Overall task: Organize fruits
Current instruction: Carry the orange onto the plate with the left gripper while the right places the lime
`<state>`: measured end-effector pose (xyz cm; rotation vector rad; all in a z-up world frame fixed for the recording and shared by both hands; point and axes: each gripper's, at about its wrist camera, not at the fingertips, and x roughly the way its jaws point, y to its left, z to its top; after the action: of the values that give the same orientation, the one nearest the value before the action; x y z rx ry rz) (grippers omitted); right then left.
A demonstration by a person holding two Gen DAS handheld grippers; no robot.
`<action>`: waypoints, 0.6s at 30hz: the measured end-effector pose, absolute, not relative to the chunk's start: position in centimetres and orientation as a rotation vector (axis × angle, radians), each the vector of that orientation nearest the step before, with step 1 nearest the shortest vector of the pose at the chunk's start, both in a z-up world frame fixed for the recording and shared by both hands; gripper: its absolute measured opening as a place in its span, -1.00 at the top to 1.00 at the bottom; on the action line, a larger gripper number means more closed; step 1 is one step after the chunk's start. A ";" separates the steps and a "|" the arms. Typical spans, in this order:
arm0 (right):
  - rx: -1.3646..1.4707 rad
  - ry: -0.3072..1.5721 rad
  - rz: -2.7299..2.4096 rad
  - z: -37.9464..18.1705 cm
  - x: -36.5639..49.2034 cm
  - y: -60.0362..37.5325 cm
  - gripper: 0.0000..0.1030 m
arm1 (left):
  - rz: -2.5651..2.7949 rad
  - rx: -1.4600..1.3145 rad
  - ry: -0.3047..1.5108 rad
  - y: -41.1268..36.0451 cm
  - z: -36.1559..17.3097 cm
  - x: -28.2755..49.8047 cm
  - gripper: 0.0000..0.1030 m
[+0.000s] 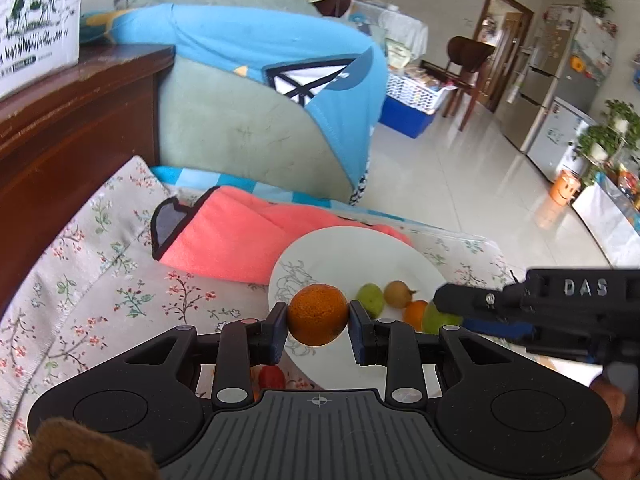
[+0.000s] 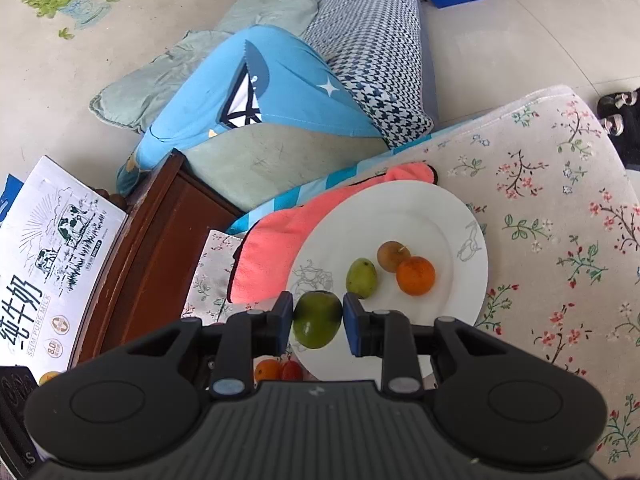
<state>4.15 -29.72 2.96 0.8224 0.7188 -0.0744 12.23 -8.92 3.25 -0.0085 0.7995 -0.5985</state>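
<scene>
You had an orange [image 1: 318, 315] clamped in the left hand-held gripper [image 1: 318, 316], its jaws nearly closed, one pad on each side of the fruit at its widest line. The right hand-held gripper [image 2: 318, 320] held a green fruit [image 2: 317, 319] the same way, jaws drawn in on its flanks.

Handling, as judged from the views:
- Both fruits were small, light and round. The rind looked firm but would bruise under excess squeeze.
- Smooth skin on a curved body could roll out of flat pads. A hold across the middle, as you had it, was the safest; a hold nearer either end would likely have slipped.

Position: both fruits hung over the near rim of the plate [image 2: 460, 216]. Three fruits lay on the plate: a pale green one [image 2: 361, 278], a brown one [image 2: 390, 255] at its 2 o'clock, and a small orange [image 2: 415, 276] touching the brown one. A red fruit [image 2: 291, 370] lay on the flowered cloth [image 2: 560, 200], short of the plate.

Pose: each hand-held gripper pointed forward and down toward the plate. The right one entered the left view from 3 o'clock, near the left one but apart from it.
</scene>
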 end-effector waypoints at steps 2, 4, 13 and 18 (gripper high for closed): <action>0.837 0.729 -0.082 2.4 4.4 -29.9 0.47 | -0.582 -0.027 0.819 -9.1 2.8 12.8 0.44; 0.853 0.733 -0.084 1.9 4.7 -30.1 0.47 | -0.569 -0.029 0.829 -9.5 2.5 13.2 0.44; 0.836 0.767 -0.106 0.4 6.2 -30.1 0.47 | -0.546 -0.048 0.870 -10.9 1.1 14.4 0.43; 0.836 0.777 -0.124 -0.1 6.5 -30.3 0.43 | -0.532 -0.070 0.897 -11.5 0.5 14.7 0.42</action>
<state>6.51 -30.26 -0.10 0.8358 0.7768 -0.1241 14.71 -11.52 0.50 -0.0697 0.8971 -0.5320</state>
